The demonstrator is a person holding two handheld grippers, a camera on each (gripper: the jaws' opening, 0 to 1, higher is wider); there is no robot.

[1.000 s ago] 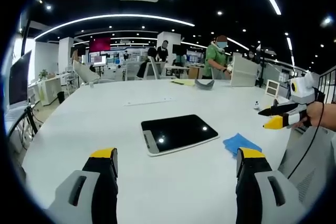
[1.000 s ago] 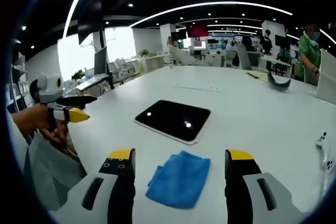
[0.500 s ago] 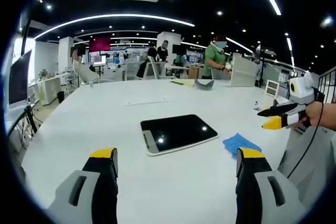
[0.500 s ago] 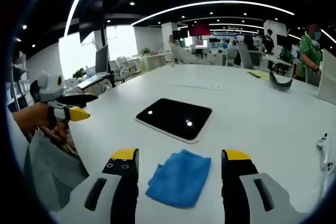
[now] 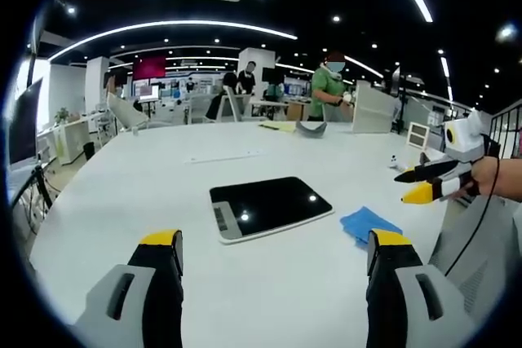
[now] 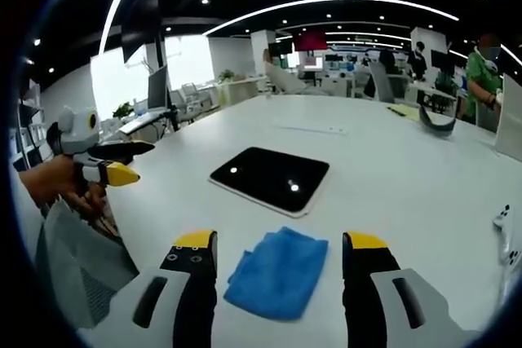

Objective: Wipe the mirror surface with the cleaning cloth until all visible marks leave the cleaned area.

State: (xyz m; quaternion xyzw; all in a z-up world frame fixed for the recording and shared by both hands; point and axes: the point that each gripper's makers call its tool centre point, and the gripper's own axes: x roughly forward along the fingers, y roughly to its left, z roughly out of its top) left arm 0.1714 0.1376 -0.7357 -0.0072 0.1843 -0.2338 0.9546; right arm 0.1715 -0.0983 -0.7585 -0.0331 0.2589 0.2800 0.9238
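Since a second ago the right gripper [image 6: 277, 250] has eased a little closer to the blue cloth [image 6: 277, 273], and its jaws have drawn in slightly, though they remain wide apart with nothing between them but the cloth lying flat on the white table [image 6: 408, 177]. The left gripper view has shifted a touch, so the mirror [image 5: 269, 206] sits slightly lower and further left in it; the mirror itself lies where it did.

In the left gripper view, the left gripper [image 5: 273, 258] hangs above the table with its jaws spread wide and empty. The mirror, a dark rounded slab with a pale rim, lies flat ahead of it, reflecting ceiling lights. The cloth [image 5: 369, 224] rests just beside the mirror's near right corner, apart from it. The right gripper [image 5: 424, 185] shows at the right edge, held in a hand [image 5: 489, 178].

In the right gripper view, the cloth lies between the jaws, crumpled, with the mirror [image 6: 271, 178] beyond it. The left gripper [image 6: 122, 165] appears at the left.
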